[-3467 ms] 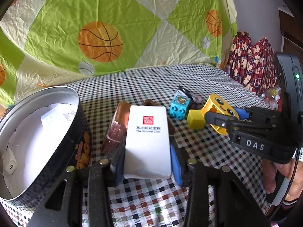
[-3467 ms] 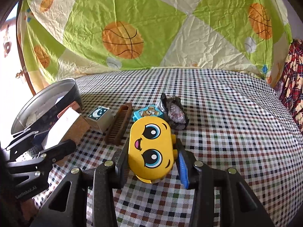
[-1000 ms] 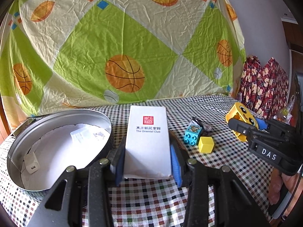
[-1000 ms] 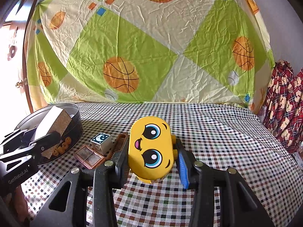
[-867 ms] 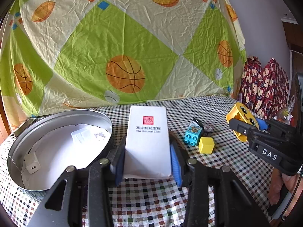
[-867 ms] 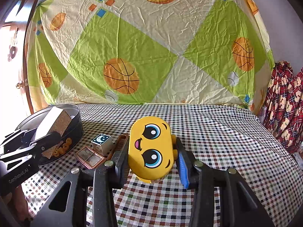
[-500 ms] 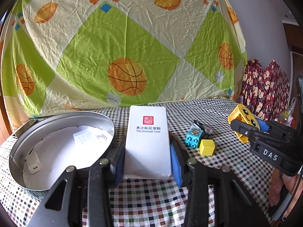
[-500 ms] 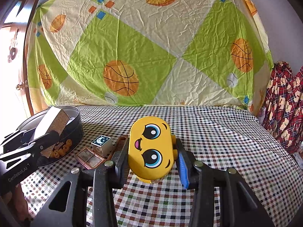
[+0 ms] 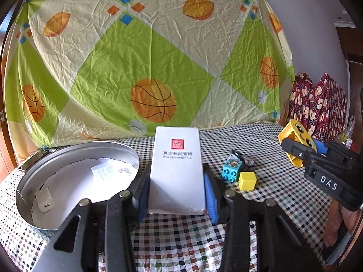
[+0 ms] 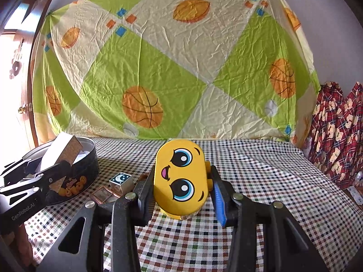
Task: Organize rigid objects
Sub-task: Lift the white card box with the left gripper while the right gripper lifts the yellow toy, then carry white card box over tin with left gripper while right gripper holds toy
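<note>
White box (image 9: 176,170) sits dead center in the left wrist frame, clamped in the left claw (image 9: 176,195), just right of the round tin (image 9: 56,158). Right claw (image 10: 181,192) pinches the yellow face toy (image 10: 180,181) mid-frame, held above the checkered table (image 10: 261,170).

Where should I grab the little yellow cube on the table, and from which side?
Take the yellow cube across its two flat side faces, coming straight down from above. It sits square on the checked cloth, top face clear, but the blue block is close on its left, so keep the fingers narrow.
</note>
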